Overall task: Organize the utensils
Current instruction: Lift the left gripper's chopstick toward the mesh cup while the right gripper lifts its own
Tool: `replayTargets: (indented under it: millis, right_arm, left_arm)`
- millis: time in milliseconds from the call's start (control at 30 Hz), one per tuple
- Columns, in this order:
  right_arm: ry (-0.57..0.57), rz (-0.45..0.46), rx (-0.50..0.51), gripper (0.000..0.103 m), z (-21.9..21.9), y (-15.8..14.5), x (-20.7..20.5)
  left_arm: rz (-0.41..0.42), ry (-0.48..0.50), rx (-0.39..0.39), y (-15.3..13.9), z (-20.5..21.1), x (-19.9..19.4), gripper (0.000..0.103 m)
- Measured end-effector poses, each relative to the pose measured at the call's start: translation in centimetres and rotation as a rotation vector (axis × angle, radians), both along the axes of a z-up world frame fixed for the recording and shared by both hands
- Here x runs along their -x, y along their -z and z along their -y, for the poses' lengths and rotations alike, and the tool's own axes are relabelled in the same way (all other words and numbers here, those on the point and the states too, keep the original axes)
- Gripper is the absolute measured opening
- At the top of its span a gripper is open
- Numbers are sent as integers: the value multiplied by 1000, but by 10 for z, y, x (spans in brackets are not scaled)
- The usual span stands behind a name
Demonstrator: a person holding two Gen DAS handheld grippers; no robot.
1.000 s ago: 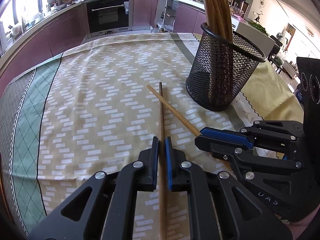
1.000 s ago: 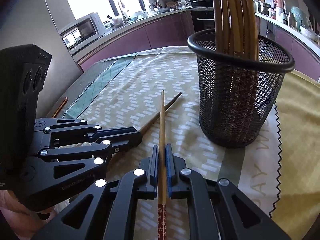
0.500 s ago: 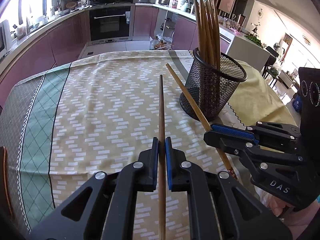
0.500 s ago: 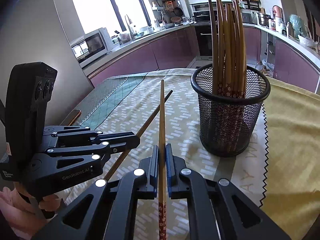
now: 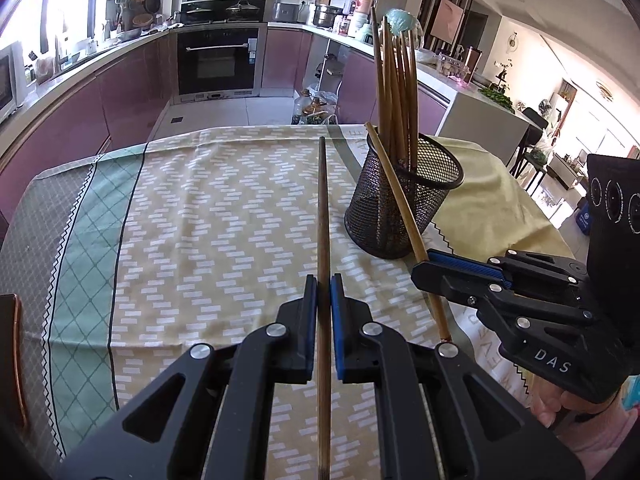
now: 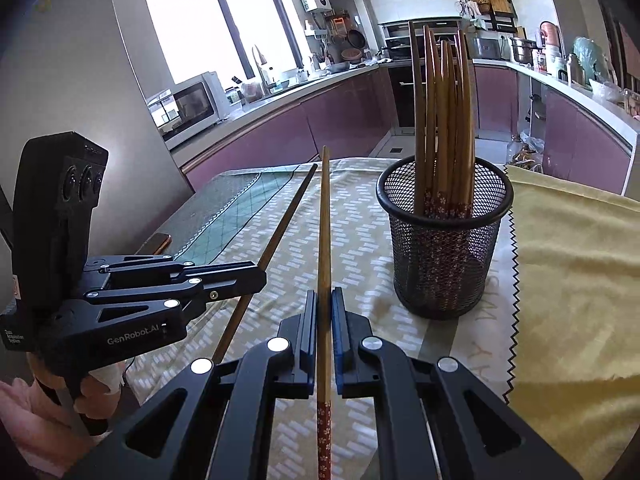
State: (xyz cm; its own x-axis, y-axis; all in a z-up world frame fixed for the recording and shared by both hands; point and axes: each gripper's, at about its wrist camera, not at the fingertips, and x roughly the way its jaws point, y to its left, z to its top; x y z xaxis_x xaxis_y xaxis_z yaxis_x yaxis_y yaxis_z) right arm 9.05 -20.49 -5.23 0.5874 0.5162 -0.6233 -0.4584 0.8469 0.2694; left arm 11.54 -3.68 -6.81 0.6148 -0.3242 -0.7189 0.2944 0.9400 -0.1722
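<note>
We hold one chopstick in each pair of tongs, the left tongs [image 5: 323, 300] pinching the dark chopstick [image 5: 322, 216], the right tongs [image 6: 324, 312] the pale chopstick [image 6: 324, 232], both lifted clear of the table [image 5: 224, 216] for dropping into the mesh cup [image 6: 444, 248] nearby.

Left tool [image 5: 324, 292] pinched tight on dark chopstick [image 5: 323, 216], held up off surface. Right tool [image 6: 324, 308] clamped on lighter chopstick [image 6: 324, 232], also raised. Both tools kept side by side, pointed forward.

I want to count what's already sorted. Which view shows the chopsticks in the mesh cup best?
The right wrist view: the cup faces it unobstructed, floral ends visible inside the rim. In the left wrist view, the right hand-held gripper's chopstick crosses it.
</note>
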Motion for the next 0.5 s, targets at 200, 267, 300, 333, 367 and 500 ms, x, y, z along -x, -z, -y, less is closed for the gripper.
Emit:
replayTargets:
  millis: [200,267,300,333,367,500]
  right_arm:
    - [4,17,-5,6,3,-5,3]
    - [7,22,-8,6,3,-6,4]
    - [9,27,-9,6,4,-8,4]
    - [10,31,-10,6,6,-8,5]
    - [11,35,-10,6,8,-10,5]
    - [26,50,-14,6,12,-15,5]
  left_arm:
    - [21,5,16,-8,-1,5,8]
    - [26,5,20,-11,-1,7,8]
    - [29,6,23,-12,-2,8,8]
    - [31,7,24,-13,-1,9,8]
    - [34,6,27,-14,-2,10,8]
    - [44,12,50,-20,-5,12,8]
